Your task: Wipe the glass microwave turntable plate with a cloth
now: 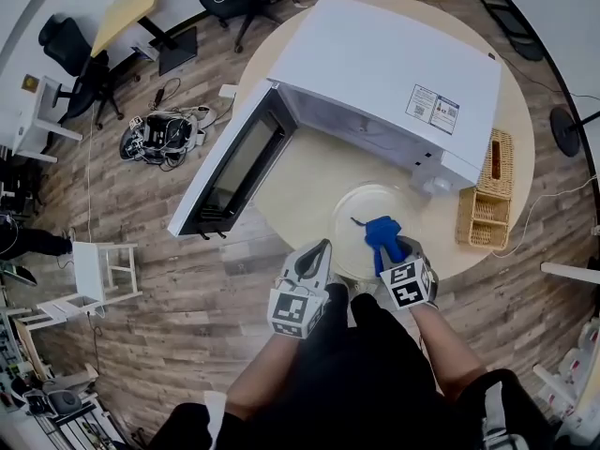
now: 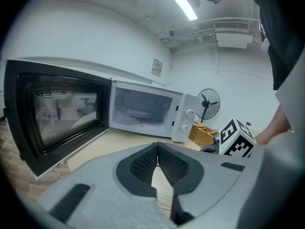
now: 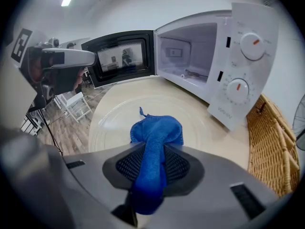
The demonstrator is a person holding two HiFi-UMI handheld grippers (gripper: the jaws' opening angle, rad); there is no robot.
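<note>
1. Round table [image 1: 520, 148]: fills the upper right of the head view and carries everything for this job.
2. Microwave [image 1: 375, 64]: sits at the upper centre of the head view. Its door [image 1: 234, 162] is swung open toward the left and the cavity is empty.
3. Glass turntable plate [image 1: 361, 204]: out of the oven, flat on the table in front of the microwave, centre-right in the head view. It's round, so there's no long axis to line up with. In the right gripper view it fills the middle of the frame, straight ahead of the jaws [image 3: 112, 123].
4. Right gripper [image 1: 384, 248]: over the plate's near rim. The jaws are clamped tight on the cloth, which is bunched between the pads [image 3: 152, 161].
5. Left gripper [image 1: 322, 249]: just off the plate's lower-left rim, near the table edge. The jaw tips are closed together with nothing between them [image 2: 157, 149]. It points at the open microwave, not at the plate.
6. Cloth [image 1: 382, 235]: a blue wad sticking out past the right jaws, over the plate's near half [image 3: 157, 130]. I can't tell if it's touching the glass.
7. Key relation: the plate lies directly under and ahead of the cloth, so the right hand is nearer. My judgement is that the next move is to press down and sweep away across the glass. The left gripper could steady the rim if the plate slides.
</note>
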